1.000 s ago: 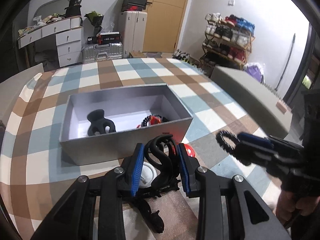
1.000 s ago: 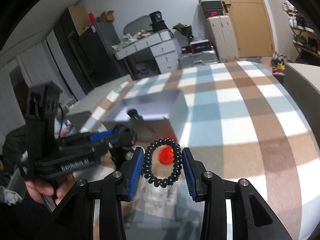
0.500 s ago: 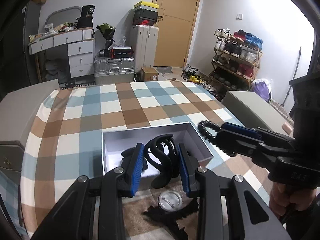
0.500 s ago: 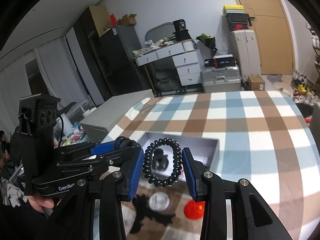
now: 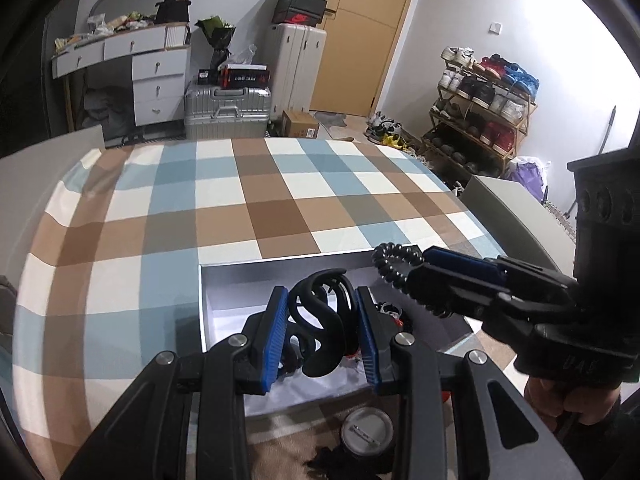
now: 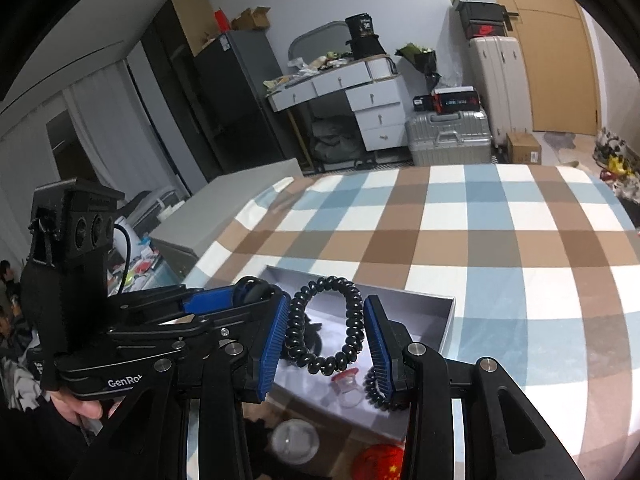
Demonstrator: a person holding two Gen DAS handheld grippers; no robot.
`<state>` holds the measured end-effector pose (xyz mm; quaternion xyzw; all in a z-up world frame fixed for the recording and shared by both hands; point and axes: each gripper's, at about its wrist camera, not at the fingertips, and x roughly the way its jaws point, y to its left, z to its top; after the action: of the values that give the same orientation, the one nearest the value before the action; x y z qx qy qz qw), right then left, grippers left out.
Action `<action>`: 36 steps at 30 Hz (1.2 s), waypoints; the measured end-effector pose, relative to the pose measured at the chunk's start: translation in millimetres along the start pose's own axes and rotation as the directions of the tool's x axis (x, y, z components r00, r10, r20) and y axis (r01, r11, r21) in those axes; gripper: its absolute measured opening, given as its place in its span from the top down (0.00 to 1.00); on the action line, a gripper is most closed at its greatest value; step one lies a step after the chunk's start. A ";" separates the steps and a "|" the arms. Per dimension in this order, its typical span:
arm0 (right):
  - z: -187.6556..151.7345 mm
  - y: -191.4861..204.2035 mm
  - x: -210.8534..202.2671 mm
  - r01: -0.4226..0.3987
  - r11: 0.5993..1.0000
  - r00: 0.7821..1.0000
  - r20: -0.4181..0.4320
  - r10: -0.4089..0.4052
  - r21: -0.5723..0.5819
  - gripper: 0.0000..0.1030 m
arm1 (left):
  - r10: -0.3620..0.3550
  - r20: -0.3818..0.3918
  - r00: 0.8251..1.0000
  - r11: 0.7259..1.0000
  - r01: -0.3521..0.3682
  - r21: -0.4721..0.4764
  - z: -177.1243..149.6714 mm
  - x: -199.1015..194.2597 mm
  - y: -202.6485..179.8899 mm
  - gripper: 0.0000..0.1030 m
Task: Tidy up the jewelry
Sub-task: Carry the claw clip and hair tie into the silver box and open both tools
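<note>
Left gripper (image 5: 322,334): blue fingers (image 5: 273,336) partly closed, clamping a black hair claw (image 5: 320,326) standing upright, its long axis running near to far above the grey box (image 5: 280,266).

Right gripper (image 6: 327,334): fingers (image 6: 378,340) partly closed, gripping a black spiral hair tie (image 6: 326,320) as an upright loop, hanging over the box's right part.

Both grippers are reaching forward, side by side, tilted down over the box. The box is sitting on the checked tabletop (image 5: 248,196). A round silver tin (image 5: 367,432) is lying just near of the box; a red badge (image 6: 380,462) is lying beside it.
</note>
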<state>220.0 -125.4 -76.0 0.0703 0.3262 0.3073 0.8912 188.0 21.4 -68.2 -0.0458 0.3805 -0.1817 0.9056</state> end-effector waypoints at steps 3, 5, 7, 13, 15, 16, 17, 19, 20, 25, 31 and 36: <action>-2.3 -3.5 4.3 -0.005 1.000 1.000 -0.012 0.005 0.008 0.63 | -0.007 -0.012 1.000 1.000 0.007 -0.007 -0.5 6.4 2.1 0.73; -3.1 -6.1 6.8 -0.002 1.000 1.000 -0.016 0.002 0.018 0.63 | -0.016 -0.020 1.000 1.000 0.016 -0.015 -1.6 9.1 3.3 0.73; -4.0 -8.6 8.3 -0.002 1.000 1.000 -0.021 0.002 0.019 0.63 | -0.030 -0.024 0.999 0.999 0.030 -0.011 -1.6 10.1 3.2 0.73; -4.8 -8.6 15.6 0.009 1.000 0.999 -0.035 -0.008 0.010 0.61 | -0.018 -0.029 0.999 1.000 0.018 -0.002 -0.3 13.9 4.6 0.73; -5.0 -8.3 17.0 0.011 1.000 0.999 -0.034 -0.011 0.009 0.61 | -0.021 -0.035 0.999 1.000 0.021 -0.006 -0.5 15.5 5.1 0.73; -4.8 -7.8 17.4 0.013 1.000 0.999 -0.034 -0.013 0.009 0.61 | -0.022 -0.036 0.999 1.000 0.022 -0.005 -0.7 16.0 5.1 0.73; -4.9 -7.9 17.3 0.012 1.000 0.999 -0.035 -0.011 0.009 0.60 | -0.023 -0.036 0.999 1.000 0.022 -0.005 -0.8 16.4 5.3 0.73; -4.9 -7.8 17.2 0.009 1.000 0.999 -0.031 -0.009 0.010 0.59 | -0.023 -0.028 0.999 1.000 0.023 -0.014 -0.5 16.6 5.9 0.73; -5.1 -7.2 17.2 0.007 1.000 0.999 -0.033 -0.007 0.007 0.58 | -0.030 -0.023 0.999 0.999 0.029 -0.018 -0.9 16.1 6.6 0.73; -5.1 -6.6 15.8 0.016 1.000 1.000 -0.016 -0.016 -0.003 0.53 | -0.051 -0.020 0.999 0.998 0.050 -0.030 -0.5 15.7 9.6 0.72; -7.1 -10.1 11.1 0.020 1.000 1.000 -0.012 -0.020 0.007 0.50 | -0.036 -0.026 0.999 0.999 0.035 -0.032 -1.9 13.8 12.5 0.57; -9.3 -14.0 -6.1 0.031 0.998 0.999 0.034 -0.033 0.048 0.41 | -0.025 -0.011 1.000 0.999 0.025 -0.036 -3.9 3.2 10.7 0.55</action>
<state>217.6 -141.0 -84.5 0.0915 0.3188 0.2840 0.8996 190.5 30.3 -75.5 -0.0658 0.3883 -0.1862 0.9001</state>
